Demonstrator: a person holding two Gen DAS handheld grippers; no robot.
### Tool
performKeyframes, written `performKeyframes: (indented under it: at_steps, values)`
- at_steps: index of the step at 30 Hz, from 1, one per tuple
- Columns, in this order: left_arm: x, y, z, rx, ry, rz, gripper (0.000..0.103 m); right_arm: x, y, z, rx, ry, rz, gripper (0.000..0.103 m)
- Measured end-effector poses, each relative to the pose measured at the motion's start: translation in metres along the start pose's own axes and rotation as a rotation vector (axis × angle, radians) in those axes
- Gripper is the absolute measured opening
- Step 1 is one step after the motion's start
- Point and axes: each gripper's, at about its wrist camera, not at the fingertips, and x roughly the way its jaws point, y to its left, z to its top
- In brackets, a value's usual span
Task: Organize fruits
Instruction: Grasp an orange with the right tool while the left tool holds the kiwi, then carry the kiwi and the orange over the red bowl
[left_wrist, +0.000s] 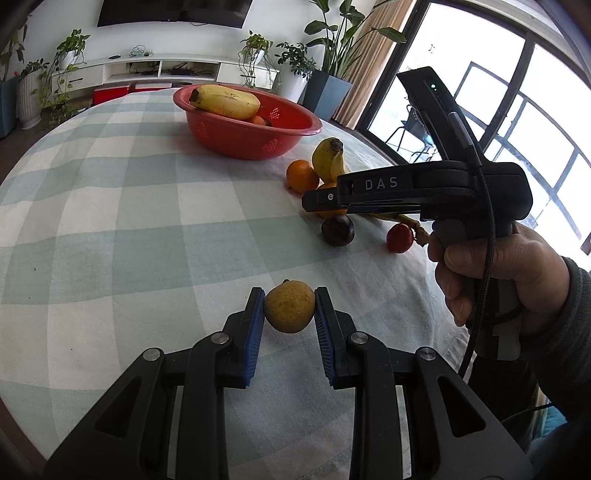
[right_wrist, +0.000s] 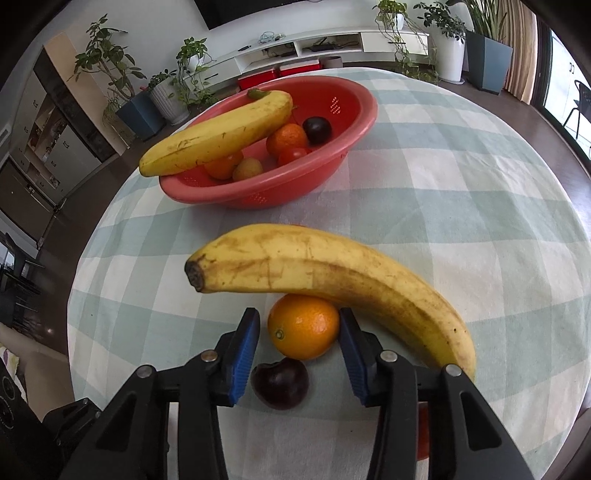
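Yellow banana (right_wrist: 332, 273) crowds the orange (right_wrist: 303, 326) between parted right fingers (right_wrist: 245, 350), perhaps touching; left fingers (left_wrist: 255, 325) clamp a pear (left_wrist: 290, 306).

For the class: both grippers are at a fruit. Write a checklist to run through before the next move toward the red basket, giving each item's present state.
1. Left gripper pads pressed on small yellow-brown pear-like fruit: ok.
2. Right gripper pads both touching round orange: not ok, left pad shows a gap.
3. Orange free of long yellow banana: not ok, banana lies against it.
4. Dark plum clear of right pads: ok.
5. Room in red plastic colander basket: ok.
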Motion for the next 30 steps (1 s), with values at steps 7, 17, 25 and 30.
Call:
performKeyframes:
  at_steps: [7,17,25,30]
  values:
    - [0.001,-0.001,-0.001,0.001,0.004,0.010,0.025,-0.003,-0.004,-0.002,0.003,-0.007,0.021,0.040]
    - [0.005,-0.001,0.000,-0.001,0.003,0.014,0.025,-0.017,0.016,-0.013,-0.043,-0.018,0.112,0.040]
    - [0.005,-0.001,0.000,0.001,0.002,0.015,0.025,-0.030,0.014,-0.035,-0.007,-0.027,0.189,0.040]
    - [0.006,-0.002,-0.001,0.005,0.002,0.017,0.025,-0.039,0.015,-0.045,-0.001,-0.049,0.213,0.040]
